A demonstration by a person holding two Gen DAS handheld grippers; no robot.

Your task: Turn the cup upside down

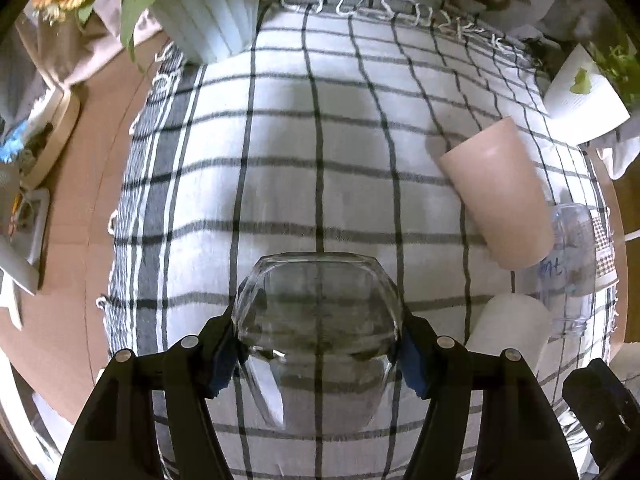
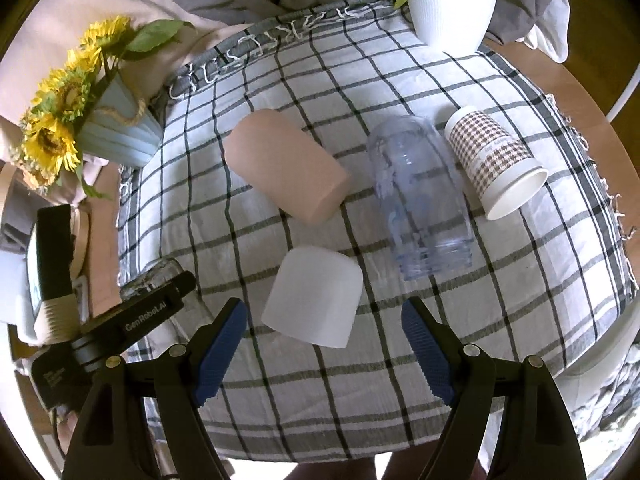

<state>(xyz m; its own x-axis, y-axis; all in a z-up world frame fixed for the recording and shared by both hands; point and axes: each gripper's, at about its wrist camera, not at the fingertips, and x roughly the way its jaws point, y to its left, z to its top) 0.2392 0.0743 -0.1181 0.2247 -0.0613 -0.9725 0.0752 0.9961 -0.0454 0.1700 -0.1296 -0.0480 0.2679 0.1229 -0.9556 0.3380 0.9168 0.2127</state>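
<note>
My left gripper (image 1: pixel 318 354) is shut on a clear glass cup (image 1: pixel 318 320), held between the blue pads just above the checked cloth (image 1: pixel 280 140). The glass and the left gripper also show at the left of the right wrist view, the glass (image 2: pixel 160 280) partly hidden behind the gripper body. My right gripper (image 2: pixel 322 340) is open and empty, just in front of a white cup (image 2: pixel 316 296) that stands upside down. A pink cup (image 2: pixel 284 166), a clear plastic cup (image 2: pixel 420 196) and a houndstooth paper cup (image 2: pixel 496 160) lie on their sides on the cloth.
A blue pot of sunflowers (image 2: pixel 116 136) stands at the cloth's far left and a white ribbed planter (image 2: pixel 452 4) at the far right. A phone on a stand (image 2: pixel 52 260) and other clutter sit left of the cloth. The wooden table edge (image 2: pixel 600 92) shows right.
</note>
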